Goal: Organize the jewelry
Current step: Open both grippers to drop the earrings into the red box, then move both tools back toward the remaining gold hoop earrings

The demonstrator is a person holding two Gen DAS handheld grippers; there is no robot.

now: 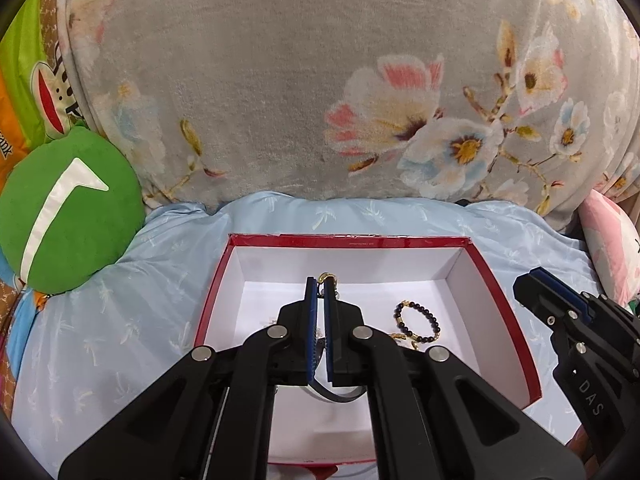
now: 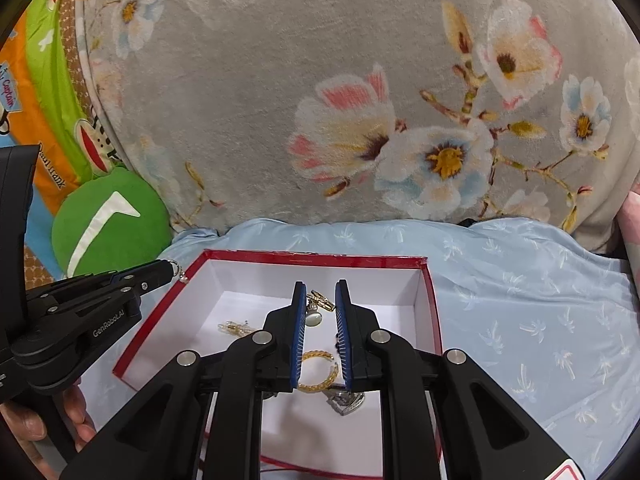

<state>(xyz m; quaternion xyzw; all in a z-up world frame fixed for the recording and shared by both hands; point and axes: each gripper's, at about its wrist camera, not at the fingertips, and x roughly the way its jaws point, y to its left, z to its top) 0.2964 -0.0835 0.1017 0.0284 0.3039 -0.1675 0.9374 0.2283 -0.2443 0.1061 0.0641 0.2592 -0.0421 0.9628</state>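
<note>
1. Grey floral blanket (image 1: 280, 100) fills the background of the left wrist view. In front of it a pale blue bed sheet (image 1: 120, 320) carries an open red box (image 1: 352, 240) with a white inside.
2. A round green cushion (image 1: 68, 208) lies well to the left of the box.
3. The left gripper (image 1: 320, 282) reaches over the middle of the box. Its jaws are pressed almost together on a small gold earring (image 1: 328, 279), which peeks out above the tips.
4. Inside the box, right of that gripper, lies a dark beaded bracelet (image 1: 418, 322) with gold links. A black strap (image 1: 336, 394) curves across the box floor under the gripper.
5. The right gripper (image 1: 532, 280) hangs just outside the box's right wall.
6. In the right wrist view, the same blanket (image 2: 260, 100) and sheet (image 2: 520, 300) stand behind and beside the box (image 2: 312, 260).
7. The right gripper (image 2: 320, 286) is over the box. Its jaws are drawn narrow, with a slim gap between the blue pads; I cannot tell whether anything is pinched there.
8. On the box floor below it lie a gold twisted bangle (image 2: 320, 376) and a silvery watch (image 2: 346, 400). More gold pieces (image 2: 236, 328) lie towards the left wall.
9. The left gripper (image 2: 166, 271) is at the box's upper left corner. The earring (image 2: 179, 273), with a pale bead, dangles from its tip over the rim.
10. A hand (image 2: 76, 420) holds that gripper's handle, left of the box.
</note>
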